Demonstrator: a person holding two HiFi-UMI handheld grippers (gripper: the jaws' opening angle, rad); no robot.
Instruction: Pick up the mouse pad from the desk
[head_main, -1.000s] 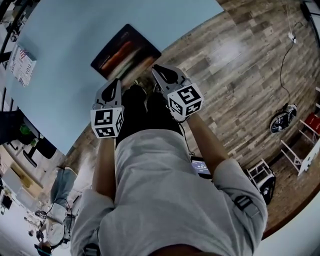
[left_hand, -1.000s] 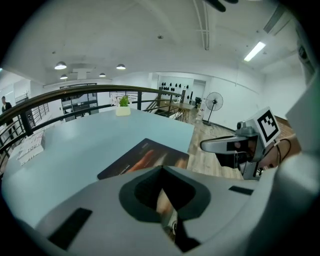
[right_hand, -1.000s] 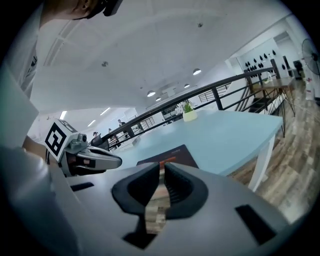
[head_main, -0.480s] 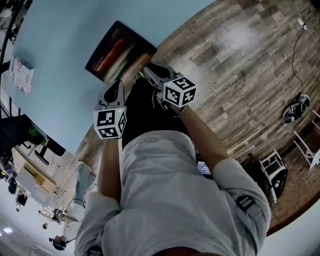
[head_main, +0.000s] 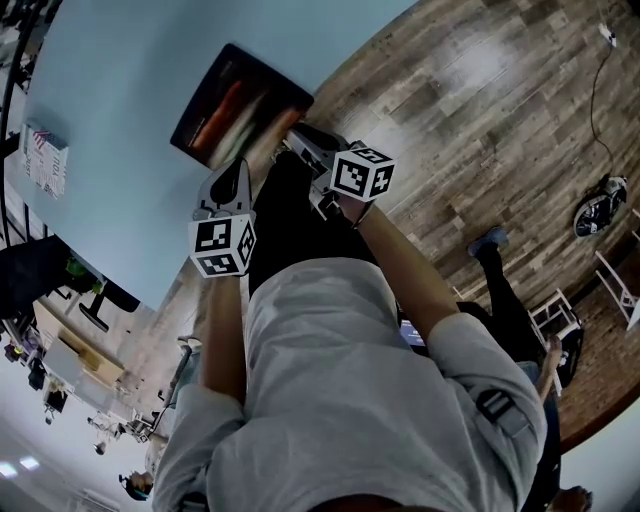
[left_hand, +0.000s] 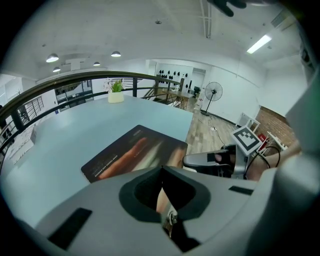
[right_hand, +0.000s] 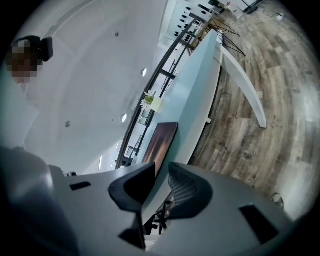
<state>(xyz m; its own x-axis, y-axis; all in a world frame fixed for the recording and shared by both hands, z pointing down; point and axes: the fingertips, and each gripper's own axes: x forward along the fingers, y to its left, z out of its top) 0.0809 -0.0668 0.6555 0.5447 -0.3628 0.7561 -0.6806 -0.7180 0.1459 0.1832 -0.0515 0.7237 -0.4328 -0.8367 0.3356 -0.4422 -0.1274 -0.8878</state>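
Note:
The dark mouse pad (head_main: 240, 103) with an orange streak lies flat on the light blue desk (head_main: 120, 60), close to its near edge. My right gripper (head_main: 297, 138) is turned on its side at the desk edge, its tips by the pad's near corner. In the right gripper view its jaws (right_hand: 159, 172) stand slightly apart with nothing between them, and the mouse pad (right_hand: 162, 140) lies just beyond. My left gripper (head_main: 237, 168) hovers over the desk edge, short of the pad. Its jaws (left_hand: 161, 169) meet at the tip, empty, with the mouse pad (left_hand: 135, 155) ahead.
A small printed booklet (head_main: 45, 160) lies at the desk's far left. A potted plant (left_hand: 116, 92) stands at the desk's far end by a railing. Wood floor runs along the right, where another person (head_main: 510, 295) walks. A fan (left_hand: 214, 95) stands farther off.
My right gripper moved forward and left to the pad's near corner and rolled onto its side. The left gripper barely shifted. Another person has come into view on the floor at right.

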